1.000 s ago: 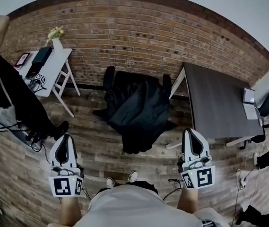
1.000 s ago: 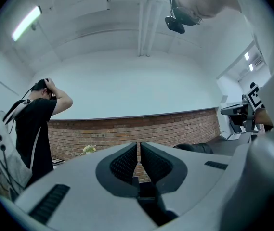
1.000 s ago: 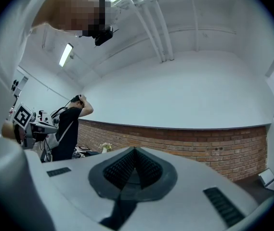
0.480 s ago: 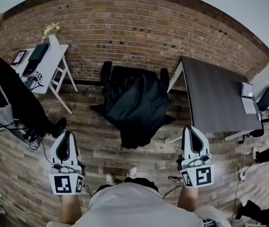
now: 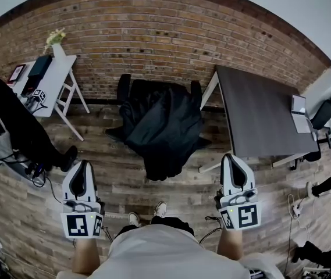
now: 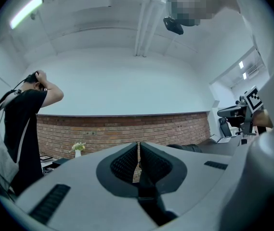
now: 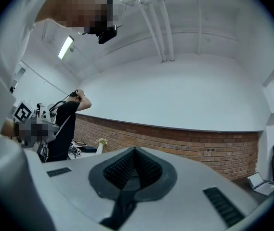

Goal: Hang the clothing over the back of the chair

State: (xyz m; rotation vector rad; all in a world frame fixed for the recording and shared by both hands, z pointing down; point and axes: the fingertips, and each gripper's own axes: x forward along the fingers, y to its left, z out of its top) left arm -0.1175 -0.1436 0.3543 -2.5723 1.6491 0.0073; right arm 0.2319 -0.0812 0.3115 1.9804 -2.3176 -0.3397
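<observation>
A black garment (image 5: 162,129) lies draped over a dark office chair (image 5: 124,87) that stands against the brick wall; its hem hangs down toward the wooden floor. My left gripper (image 5: 82,167) is held level at the lower left, well short of the chair, its jaws shut with nothing between them. My right gripper (image 5: 234,159) is level at the lower right, also shut and empty. In the left gripper view the left gripper (image 6: 139,147) points at the brick wall. In the right gripper view the right gripper (image 7: 135,151) faces the same wall.
A dark table (image 5: 264,121) stands right of the chair. A small white desk (image 5: 54,83) with a flower vase (image 5: 53,39) is at the left, and a person in black (image 5: 11,124) stands beside it. Cables (image 5: 34,170) lie on the floor.
The head view has drifted, so the chair and table sit slightly further left in the picture. Both grippers have kept their places and stayed shut.
</observation>
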